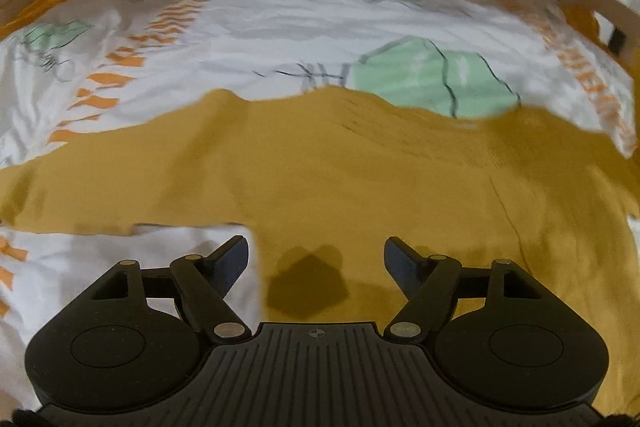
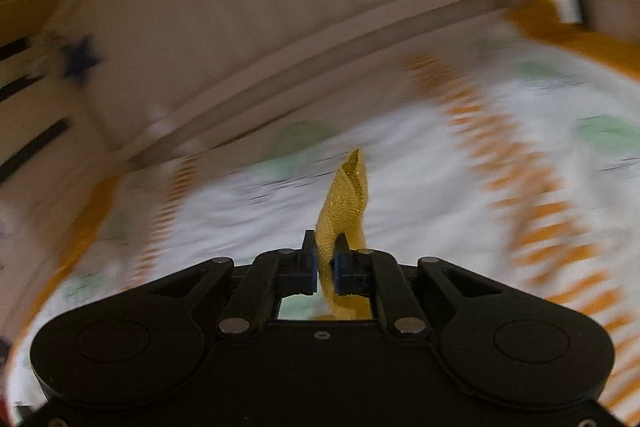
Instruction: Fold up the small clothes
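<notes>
Mustard garment fills frame centre; left gripper spread wide, empty; right gripper pinches garment fabric.

Both wrist cameras look forward past their fingers, close above the patterned bedsheet, shared, with wooden rail beyond.

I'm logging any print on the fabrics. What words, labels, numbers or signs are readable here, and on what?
None readable.
Bedsheet: dark scribbled marks beside the green shapes, too blurred to tell whether they are letters.
Mustard garment: no label shows.
Pale panel: a dark blue star, no text.
</notes>
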Action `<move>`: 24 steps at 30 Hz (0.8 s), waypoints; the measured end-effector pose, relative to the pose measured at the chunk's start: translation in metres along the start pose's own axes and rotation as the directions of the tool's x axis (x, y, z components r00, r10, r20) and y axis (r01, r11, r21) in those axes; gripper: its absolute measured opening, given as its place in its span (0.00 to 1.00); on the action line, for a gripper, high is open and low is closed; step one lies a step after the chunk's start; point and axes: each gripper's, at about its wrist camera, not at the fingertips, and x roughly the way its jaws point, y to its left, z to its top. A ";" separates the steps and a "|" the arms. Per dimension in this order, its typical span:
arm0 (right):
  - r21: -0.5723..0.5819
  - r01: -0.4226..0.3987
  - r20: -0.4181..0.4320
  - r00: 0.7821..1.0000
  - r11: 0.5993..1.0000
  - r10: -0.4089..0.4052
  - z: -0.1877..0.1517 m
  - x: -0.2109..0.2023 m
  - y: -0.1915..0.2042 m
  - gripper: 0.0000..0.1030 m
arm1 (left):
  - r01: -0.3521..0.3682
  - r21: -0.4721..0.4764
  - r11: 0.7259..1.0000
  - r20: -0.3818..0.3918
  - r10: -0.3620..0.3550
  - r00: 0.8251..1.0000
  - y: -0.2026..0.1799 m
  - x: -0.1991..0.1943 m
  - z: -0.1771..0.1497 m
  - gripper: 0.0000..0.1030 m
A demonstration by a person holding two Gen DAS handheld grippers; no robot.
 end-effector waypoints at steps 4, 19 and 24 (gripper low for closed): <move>-0.036 -0.107 -0.070 0.992 0.994 0.105 -0.045 0.055 0.071 0.15 | 0.014 -0.055 0.998 0.016 -0.013 1.000 0.019 -0.005 0.009 0.72; -0.145 -0.191 -0.263 0.953 0.971 0.148 -0.172 0.113 0.136 0.59 | 0.002 -0.179 0.984 0.032 0.003 0.999 0.060 -0.004 0.020 0.72; -0.223 -0.092 -0.230 0.972 0.970 0.040 -0.170 0.065 0.092 0.64 | 0.029 -0.168 0.985 0.017 -0.026 1.000 0.055 0.005 0.018 0.72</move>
